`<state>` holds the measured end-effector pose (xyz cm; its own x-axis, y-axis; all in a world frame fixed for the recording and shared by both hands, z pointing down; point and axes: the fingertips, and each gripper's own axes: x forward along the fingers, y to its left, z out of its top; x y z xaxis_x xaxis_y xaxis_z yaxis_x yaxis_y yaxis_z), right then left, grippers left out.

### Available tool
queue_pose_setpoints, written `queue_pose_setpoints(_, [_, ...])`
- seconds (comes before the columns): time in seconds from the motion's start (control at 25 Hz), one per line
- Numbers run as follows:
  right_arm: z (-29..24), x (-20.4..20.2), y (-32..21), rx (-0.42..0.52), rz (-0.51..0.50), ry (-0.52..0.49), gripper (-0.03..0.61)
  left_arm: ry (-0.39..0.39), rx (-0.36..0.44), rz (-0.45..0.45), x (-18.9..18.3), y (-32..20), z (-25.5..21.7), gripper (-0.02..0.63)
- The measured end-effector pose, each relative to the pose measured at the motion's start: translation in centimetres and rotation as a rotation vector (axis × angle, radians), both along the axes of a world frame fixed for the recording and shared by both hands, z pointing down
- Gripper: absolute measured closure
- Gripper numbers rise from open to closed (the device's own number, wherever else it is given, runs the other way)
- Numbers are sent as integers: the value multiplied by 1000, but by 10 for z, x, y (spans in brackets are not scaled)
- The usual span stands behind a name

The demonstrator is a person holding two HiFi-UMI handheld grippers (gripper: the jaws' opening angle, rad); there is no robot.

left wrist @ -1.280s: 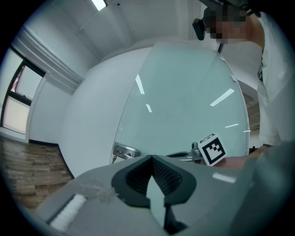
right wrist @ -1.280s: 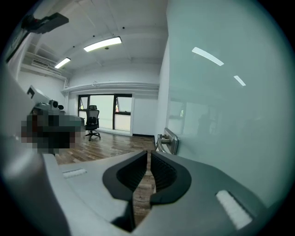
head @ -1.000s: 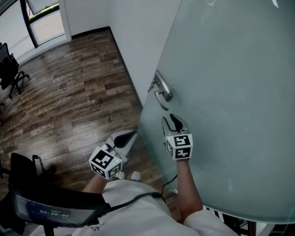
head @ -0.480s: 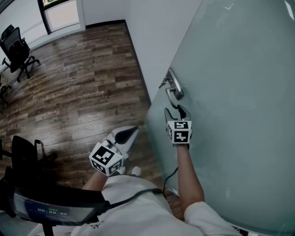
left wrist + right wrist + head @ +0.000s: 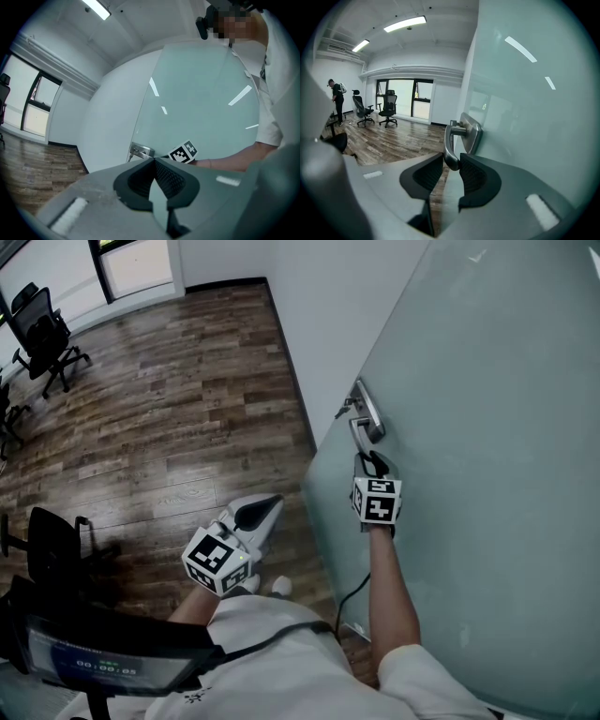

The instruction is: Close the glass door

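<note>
We can make out writing in one place only: a dark display (image 5: 98, 667) at the lower left corner of the head view shows a small row of pale digits with colons, too blurred to read off. The left marker cube (image 5: 217, 564) and right marker cube (image 5: 377, 502) carry black-and-white square patterns, not letters.

glass door (image 5: 201, 108) ahead of the left claw (image 5: 153, 161): frosted pale blue-green. handle (image 5: 450, 143): brushed silver. floor (image 5: 28, 164), left of claw: brown plank pattern.
</note>
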<state>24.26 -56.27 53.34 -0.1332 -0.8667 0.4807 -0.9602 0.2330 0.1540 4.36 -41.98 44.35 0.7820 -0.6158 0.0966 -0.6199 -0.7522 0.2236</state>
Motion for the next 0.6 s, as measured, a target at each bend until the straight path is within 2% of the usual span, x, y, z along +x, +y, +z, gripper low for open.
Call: queue_pose_setpoints(0.6, [1, -2, -2, -27, -27, -12, 471, -1, 8, 0, -3, -1, -3, 614])
